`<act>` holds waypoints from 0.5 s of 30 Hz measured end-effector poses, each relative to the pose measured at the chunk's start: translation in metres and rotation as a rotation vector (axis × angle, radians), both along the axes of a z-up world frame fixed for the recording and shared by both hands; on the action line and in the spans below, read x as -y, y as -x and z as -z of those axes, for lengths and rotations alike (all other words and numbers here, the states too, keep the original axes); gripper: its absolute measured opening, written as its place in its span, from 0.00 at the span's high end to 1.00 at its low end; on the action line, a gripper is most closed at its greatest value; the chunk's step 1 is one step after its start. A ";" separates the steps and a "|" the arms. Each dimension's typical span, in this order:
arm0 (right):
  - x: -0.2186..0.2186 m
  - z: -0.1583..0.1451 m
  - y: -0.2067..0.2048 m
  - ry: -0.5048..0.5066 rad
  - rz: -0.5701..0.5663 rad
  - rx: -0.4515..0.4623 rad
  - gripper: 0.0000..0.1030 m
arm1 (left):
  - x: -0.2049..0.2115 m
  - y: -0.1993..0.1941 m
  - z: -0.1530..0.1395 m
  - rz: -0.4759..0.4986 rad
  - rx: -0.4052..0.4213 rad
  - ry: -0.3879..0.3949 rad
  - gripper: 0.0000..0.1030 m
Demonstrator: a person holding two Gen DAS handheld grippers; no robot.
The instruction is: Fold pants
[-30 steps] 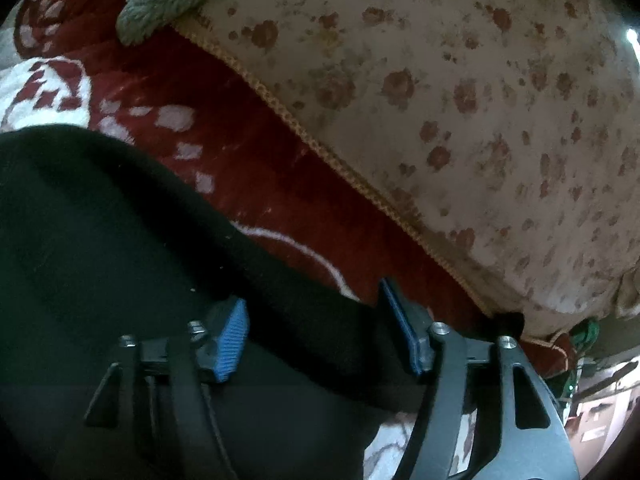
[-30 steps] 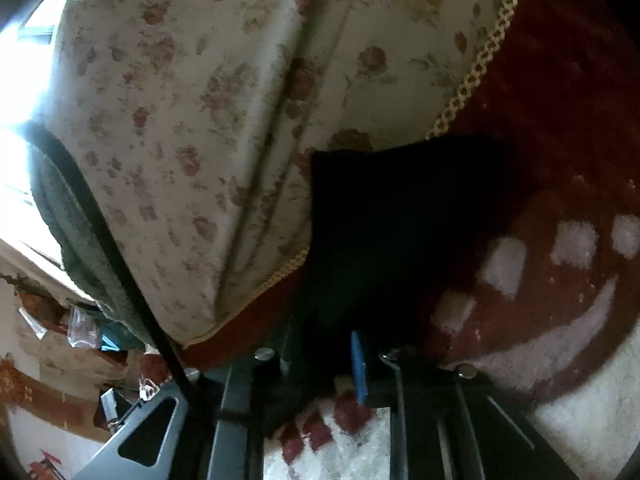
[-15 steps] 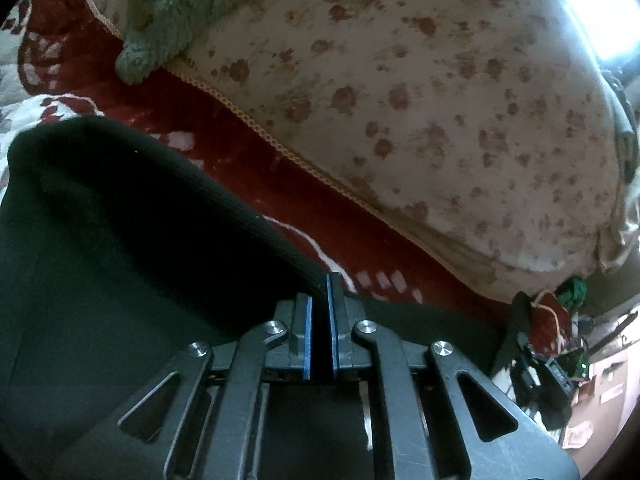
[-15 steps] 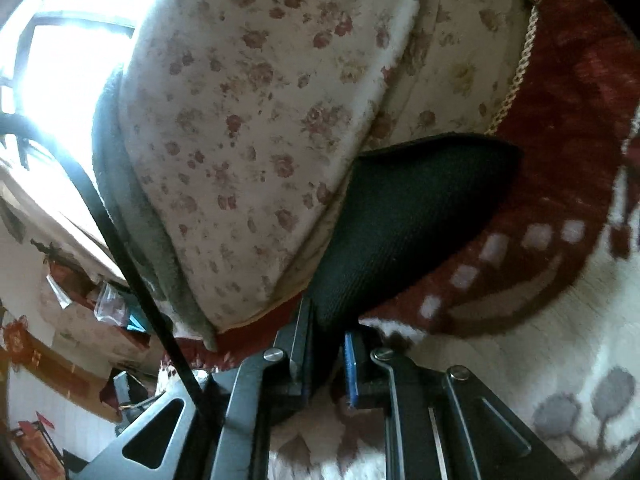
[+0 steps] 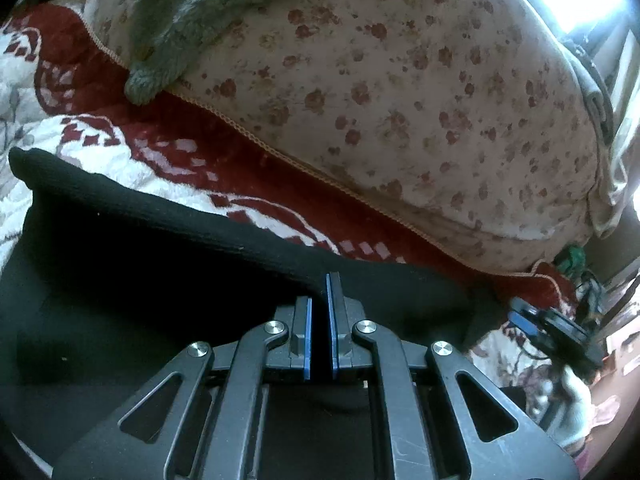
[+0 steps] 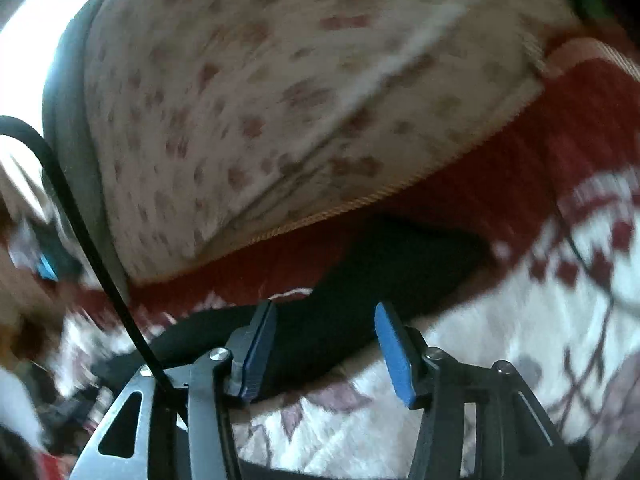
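Note:
The black pants [image 5: 120,280] lie on a red and white patterned rug [image 5: 100,152]. In the left wrist view my left gripper [image 5: 319,304] is shut on an edge of the pants, with black cloth pinched between its blue pads. In the right wrist view, which is blurred by motion, my right gripper [image 6: 326,344] is open. A black part of the pants [image 6: 384,276] lies on the rug between and beyond its fingers, and no cloth is held.
A cream floral cushion [image 5: 420,100] with a gold cord edge rises just behind the rug; it also fills the right wrist view [image 6: 280,100]. A grey knitted cloth [image 5: 192,20] drapes over it. Clutter sits at the far right [image 5: 568,320].
My left gripper closed on the pants edge and lifted it. My right gripper, shut on the pants half a second ago, has opened and let the cloth drop onto the rug.

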State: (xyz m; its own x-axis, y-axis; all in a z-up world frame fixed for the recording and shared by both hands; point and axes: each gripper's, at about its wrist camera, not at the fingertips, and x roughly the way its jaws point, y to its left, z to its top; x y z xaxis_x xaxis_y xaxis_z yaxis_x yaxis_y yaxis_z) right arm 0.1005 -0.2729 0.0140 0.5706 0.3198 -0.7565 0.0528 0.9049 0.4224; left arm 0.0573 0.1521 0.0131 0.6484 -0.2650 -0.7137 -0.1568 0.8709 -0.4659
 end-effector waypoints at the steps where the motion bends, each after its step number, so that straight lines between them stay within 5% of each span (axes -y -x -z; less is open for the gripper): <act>1: -0.008 0.001 -0.011 0.037 -0.023 -0.020 0.52 | 0.000 0.001 0.000 0.000 -0.001 0.003 0.95; 7: -0.025 0.045 -0.069 0.220 -0.012 -0.216 0.52 | 0.001 0.002 0.000 0.005 -0.012 0.001 0.95; 10: -0.030 0.056 -0.080 0.285 -0.058 -0.179 0.53 | 0.002 0.001 0.001 0.007 -0.008 -0.004 0.95; 15: -0.014 0.060 -0.078 0.237 -0.082 -0.104 0.89 | 0.001 -0.001 0.005 0.006 -0.016 -0.013 0.95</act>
